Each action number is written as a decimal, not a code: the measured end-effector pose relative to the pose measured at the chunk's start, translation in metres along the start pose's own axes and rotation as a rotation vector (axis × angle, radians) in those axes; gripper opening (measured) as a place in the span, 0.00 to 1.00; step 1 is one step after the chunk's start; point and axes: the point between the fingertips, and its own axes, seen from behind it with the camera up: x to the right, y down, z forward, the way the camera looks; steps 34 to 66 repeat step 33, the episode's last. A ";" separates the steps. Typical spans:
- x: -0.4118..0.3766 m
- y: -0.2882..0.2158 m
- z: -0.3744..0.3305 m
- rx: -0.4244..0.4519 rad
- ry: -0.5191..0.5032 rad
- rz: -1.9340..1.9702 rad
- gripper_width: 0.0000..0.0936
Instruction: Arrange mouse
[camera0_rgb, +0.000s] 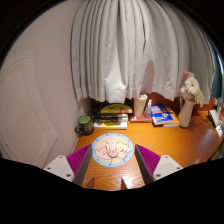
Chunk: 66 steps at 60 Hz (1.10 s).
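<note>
Far left on the wooden desk (180, 148), near the wall: a dark mug (84, 125). Just right of it, against the white curtain (120, 50), a low stack of books (113, 118) with something yellowish on top. Nearer, in the middle: a round printed mat (110, 140), lying flat between the two magenta pads (78, 158). Gripper (113, 158) spread wide, released, grasping nothing. Further right along the back: a pale cup (140, 104), a blue book (163, 117), then a vase of flowers (188, 95) close to the desk's right end.

As for the mouse (127, 183): probably the small grey shape at the desk's near edge, low between the fingers and on the near side of the mat. Too small to be sure; not held, in any case.

Likely trouble from here:
- Closing while misaligned, and so clipping the mat's rim instead of the mouse and dragging the mat askew.
- Pinching a rounded shell off-centre, letting it squirt out and drop over the near edge, so close by.
- Swinging wide to the right on the way and toppling the tall vase, or nudging the cup
</note>
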 end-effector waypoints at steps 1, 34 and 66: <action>0.002 0.000 -0.006 0.003 0.001 -0.001 0.91; 0.085 0.020 -0.101 0.037 0.027 0.016 0.90; 0.085 0.020 -0.101 0.037 0.027 0.016 0.90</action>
